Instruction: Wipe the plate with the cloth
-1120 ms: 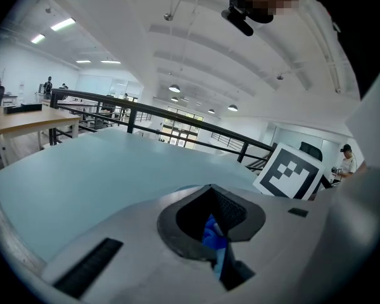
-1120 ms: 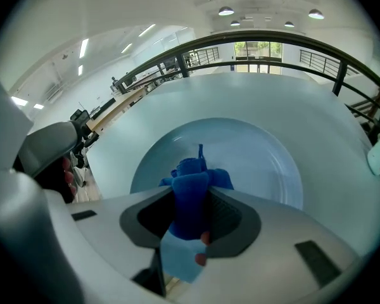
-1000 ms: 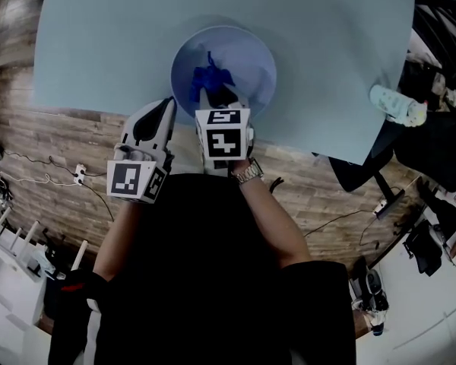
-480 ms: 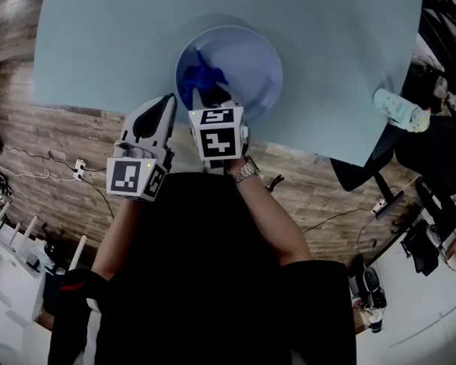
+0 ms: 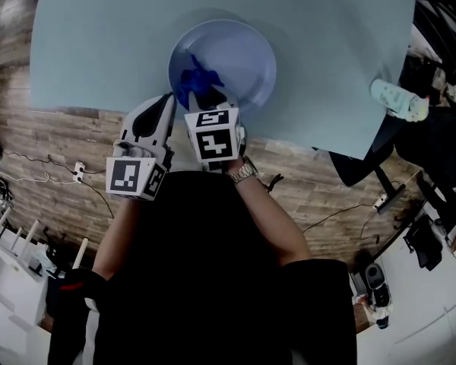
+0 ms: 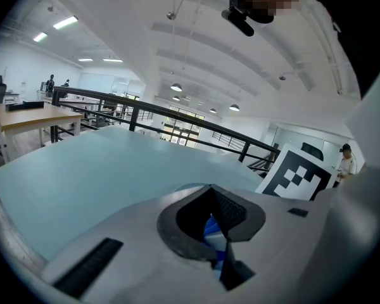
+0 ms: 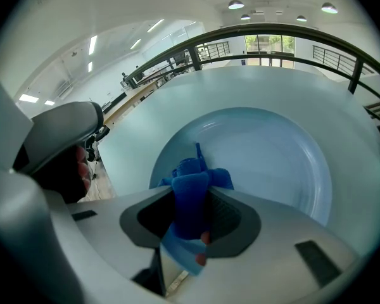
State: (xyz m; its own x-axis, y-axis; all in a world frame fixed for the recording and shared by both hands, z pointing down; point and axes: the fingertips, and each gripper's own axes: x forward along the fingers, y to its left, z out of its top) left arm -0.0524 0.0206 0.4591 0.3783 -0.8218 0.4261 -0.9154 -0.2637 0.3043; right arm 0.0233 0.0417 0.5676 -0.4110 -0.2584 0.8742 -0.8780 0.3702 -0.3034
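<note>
A pale blue round plate (image 5: 239, 59) lies near the front edge of the light blue table (image 5: 99, 36). My right gripper (image 5: 205, 97) is shut on a crumpled dark blue cloth (image 5: 191, 78) and presses it onto the plate's near-left part. In the right gripper view the cloth (image 7: 191, 189) sticks out between the jaws onto the plate (image 7: 272, 163). My left gripper (image 5: 166, 101) hovers at the table's front edge just left of the plate, jaws together and holding nothing. In the left gripper view its tips (image 6: 218, 223) meet.
A pale bottle-like object (image 5: 397, 102) lies at the table's right edge. The table's front edge runs right under both grippers, with wooden floor and cables (image 5: 53, 177) below. Broad bare tabletop lies left of and beyond the plate.
My right gripper has dragged the cloth leftward, from the plate's near middle to its near-left rim. The left gripper has stayed where it was.
</note>
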